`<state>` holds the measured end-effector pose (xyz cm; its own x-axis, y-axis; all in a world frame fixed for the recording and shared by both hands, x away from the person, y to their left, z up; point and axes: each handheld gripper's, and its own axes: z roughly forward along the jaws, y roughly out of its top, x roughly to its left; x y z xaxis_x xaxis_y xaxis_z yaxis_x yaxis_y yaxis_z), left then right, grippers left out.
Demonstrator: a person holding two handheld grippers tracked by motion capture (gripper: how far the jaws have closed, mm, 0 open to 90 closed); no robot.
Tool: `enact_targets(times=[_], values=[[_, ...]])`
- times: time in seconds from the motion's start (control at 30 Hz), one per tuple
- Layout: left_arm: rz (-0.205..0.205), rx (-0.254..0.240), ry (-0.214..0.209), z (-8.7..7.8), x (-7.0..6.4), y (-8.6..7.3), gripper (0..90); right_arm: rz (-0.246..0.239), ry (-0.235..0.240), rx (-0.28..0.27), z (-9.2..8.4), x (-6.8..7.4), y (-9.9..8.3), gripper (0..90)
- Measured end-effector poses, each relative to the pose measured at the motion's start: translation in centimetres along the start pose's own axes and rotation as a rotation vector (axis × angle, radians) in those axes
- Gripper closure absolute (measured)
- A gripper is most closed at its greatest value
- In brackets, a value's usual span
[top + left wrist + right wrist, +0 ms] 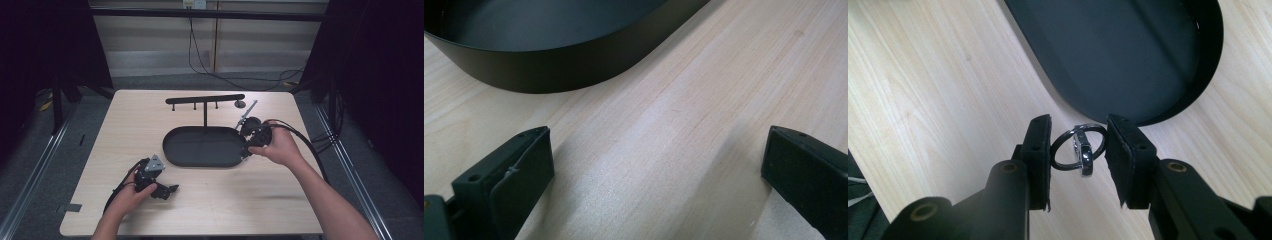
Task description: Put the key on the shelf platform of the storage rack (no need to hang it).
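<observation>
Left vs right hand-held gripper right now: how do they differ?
The left hand-held gripper is open with bare table between its jaws; the right hand-held gripper is shut on a metal ring. Left sits near the tray's front, right at its right end. Both have black jaws.

Recording lab or test bay, pale wooden table [150,125] at centre frame, black curtains [380,75] at both sides, metal floor rails [37,165] lower left and right, cables [210,65] trailing to a wall socket [194,4] at top.

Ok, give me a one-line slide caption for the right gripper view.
Right gripper shut on a metal key ring, above the wooden table beside the black oval tray.
</observation>
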<state>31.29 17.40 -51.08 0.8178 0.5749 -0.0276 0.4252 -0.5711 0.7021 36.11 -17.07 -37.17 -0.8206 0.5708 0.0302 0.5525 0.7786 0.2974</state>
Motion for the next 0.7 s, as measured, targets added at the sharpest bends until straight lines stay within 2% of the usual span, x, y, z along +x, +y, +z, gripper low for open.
enact_targets(times=[0.33,0.47,0.6,0.7], values=[[0.003,0.001,0.001,0.0,0.0,0.0,0.2,-0.007,-0.013,0.002,0.3,-0.1,1.2,63.8],[0.004,0.001,0.001,0.0,0.0,0.0,0.2,0.009,-0.004,-0.001,0.4,-0.1,1.4,63.7],[0.003,0.001,0.000,0.0,0.0,0.0,0.2,0.022,-0.016,0.004,0.7,-0.7,1.6,63.7],[0.004,0.001,0.000,0.0,0.0,0.0,0.2,0.034,-0.016,-0.013,0.7,-1.0,1.6,63.7]])
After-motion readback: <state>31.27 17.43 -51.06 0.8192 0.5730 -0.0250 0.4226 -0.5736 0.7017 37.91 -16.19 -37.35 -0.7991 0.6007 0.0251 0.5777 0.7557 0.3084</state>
